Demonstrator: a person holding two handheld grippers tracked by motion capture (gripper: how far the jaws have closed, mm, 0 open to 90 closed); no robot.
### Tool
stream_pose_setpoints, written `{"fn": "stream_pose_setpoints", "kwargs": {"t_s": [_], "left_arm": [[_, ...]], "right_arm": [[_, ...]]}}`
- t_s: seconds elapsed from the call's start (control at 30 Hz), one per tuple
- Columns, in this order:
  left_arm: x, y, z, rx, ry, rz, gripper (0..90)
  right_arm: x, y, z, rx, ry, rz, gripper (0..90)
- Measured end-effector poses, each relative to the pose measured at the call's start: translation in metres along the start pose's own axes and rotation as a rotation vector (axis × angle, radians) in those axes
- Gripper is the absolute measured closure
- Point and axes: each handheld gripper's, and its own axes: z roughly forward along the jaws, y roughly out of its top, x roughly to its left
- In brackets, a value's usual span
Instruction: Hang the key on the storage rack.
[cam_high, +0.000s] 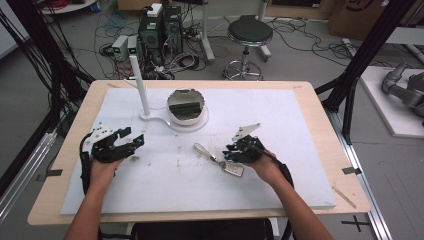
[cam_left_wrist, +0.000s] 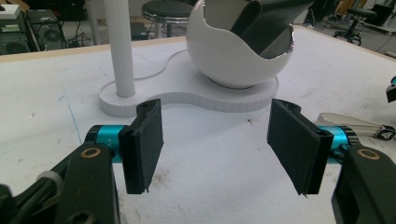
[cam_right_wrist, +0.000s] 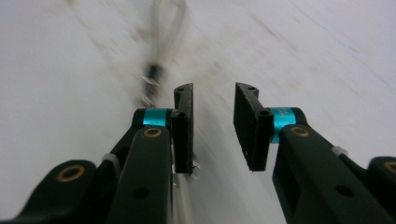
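Nearest, on the white surface (cam_high: 280, 185): a keychain (cam_high: 220, 160), lying flat just off the tips of the right gripper (cam_high: 231, 151). Judged light, stiff in each metal piece but floppy at the links, so likely to swing and dangle once lifted. Probably slick on polished faces and not fragile. Best taken at the flat rectangular tag (cam_high: 233, 168) or across the narrow neck of the metal loop (cam_high: 201, 148), not on the loose links between. In the right gripper view, fingers (cam_right_wrist: 184, 126) parted by a narrow gap, released, nothing clamped. Keychain blurred there, running from under the left-hand finger out toward 11 o'clock, beside the gap rather than inside it. In the high view, tag at about 7 o'clock of those tips, loop at about 10 o'clock. Farther left, left gripper (cam_high: 131, 136) wide apart and empty, fingers (cam_left_wrist: 144, 140) bare. Beyond, at 12 o'clock, a white stand (cam_high: 150, 117) with its round bowl (cam_high: 186, 107).
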Motion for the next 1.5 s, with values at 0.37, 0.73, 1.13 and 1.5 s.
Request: {"fn": "stream_pose_setpoints", "kwargs": {"t_s": [0.37, 0.73, 1.13, 1.5], "left_arm": [[0.000, 0.000, 0.002, -0.001, 0.001, -0.005, 36.1], [0.001, 0.000, 0.001, 0.002, 0.003, -0.007, 36.4], [0.001, 0.000, 0.002, 0.035, 0.024, -0.016, 42.8], [0.002, -0.001, 0.002, 0.039, 0.032, -0.025, 42.9]], "right_arm": [[-0.001, -0.026, -0.005, 0.075, 0.182, -0.041, 76.2], [0.029, 0.000, 0.023, 0.033, 0.229, -0.035, 77.6], [0.063, 0.029, 0.049, -0.002, 0.210, -0.063, 80.8], [0.075, 0.054, 0.077, -0.058, 0.165, -0.018, 74.2]]}}
